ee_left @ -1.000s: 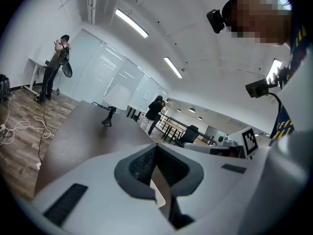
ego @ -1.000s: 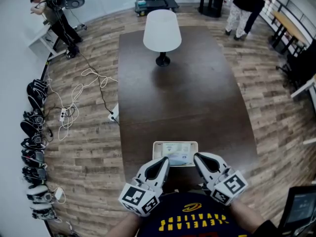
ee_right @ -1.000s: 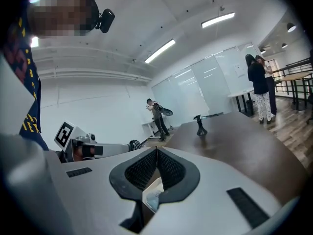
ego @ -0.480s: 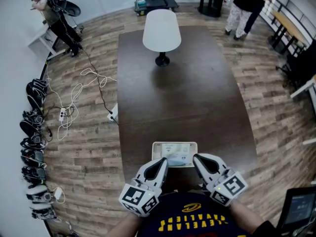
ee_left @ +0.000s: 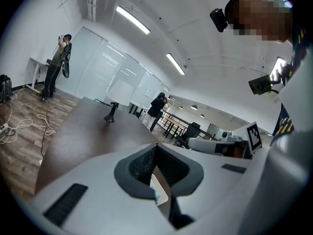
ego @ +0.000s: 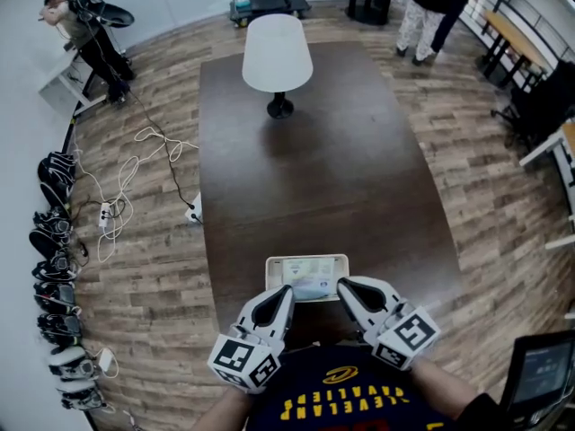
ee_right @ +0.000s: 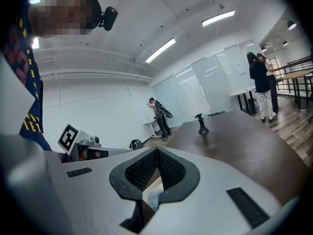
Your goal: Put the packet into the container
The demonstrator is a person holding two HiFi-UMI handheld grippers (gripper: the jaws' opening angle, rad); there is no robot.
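A white rectangular container (ego: 305, 259) sits at the near edge of the dark table (ego: 305, 169). A pale bluish packet (ego: 316, 285) lies flat inside it. My left gripper (ego: 287, 291) is at the container's near left corner and my right gripper (ego: 343, 285) at its near right corner. Both point away from me. In the left gripper view the gripper (ee_left: 155, 147) has its jaws shut tip to tip, with a piece of the container (ee_left: 160, 190) showing below them. The right gripper (ee_right: 157, 151) is shut the same way above the container's rim (ee_right: 152, 195). Nothing is gripped.
A lamp with a white shade (ego: 277, 54) stands at the table's far end. Cables (ego: 135, 164) and a row of bags (ego: 52, 241) lie on the wooden floor at left. People stand far left (ego: 76, 21) and far right (ego: 431, 7). A screen (ego: 539, 375) is at lower right.
The head view has swung slightly, so the whole scene sits a little further left. Both grippers stay shut at the container's near corners.
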